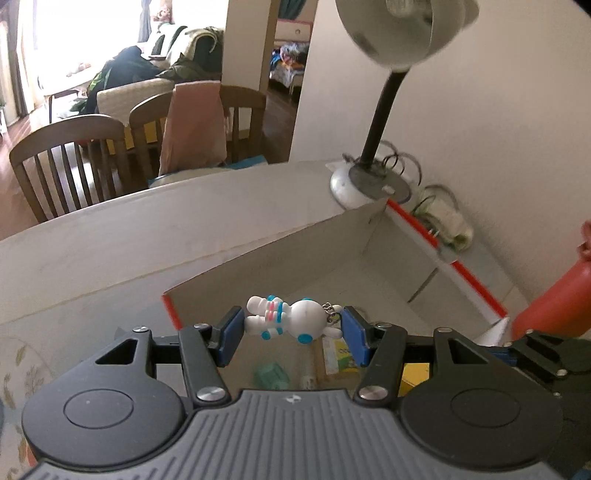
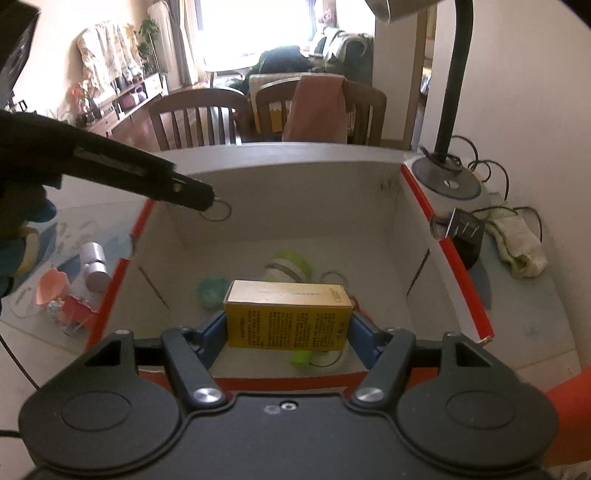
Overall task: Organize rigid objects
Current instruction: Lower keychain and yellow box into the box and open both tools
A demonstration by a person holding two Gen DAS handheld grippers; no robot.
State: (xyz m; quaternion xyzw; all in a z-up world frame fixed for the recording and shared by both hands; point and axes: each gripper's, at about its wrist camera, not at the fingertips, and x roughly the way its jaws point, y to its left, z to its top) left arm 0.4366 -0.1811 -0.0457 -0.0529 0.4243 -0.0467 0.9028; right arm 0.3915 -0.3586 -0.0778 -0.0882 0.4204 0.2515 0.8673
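1. the left gripper (image 1: 291, 332) clamps a small white plastic astronaut keychain figure (image 1: 286, 318), lying crosswise between the blue pads.
2. the right gripper (image 2: 288, 328) grips a yellow cardboard carton (image 2: 288, 314) across its long axis.
3. both hang over the open white red-edged box (image 2: 369, 206) (drop point straight below).

The yellow box (image 2: 288, 314) in the right gripper (image 2: 288, 328) carries print too small to read, and it covers much of the green-and-white things (image 2: 291, 266) on the floor of the cardboard box (image 2: 280, 195). The desk lamp's shade (image 1: 402, 27) is blurred and cut off at the top edge. A red sleeve (image 1: 550, 306) runs off at the right. Under the astronaut keychain (image 1: 284, 319), a green lump (image 1: 271, 374) is too blurred to name. The small toys (image 2: 62, 295) at the left can't be made out.
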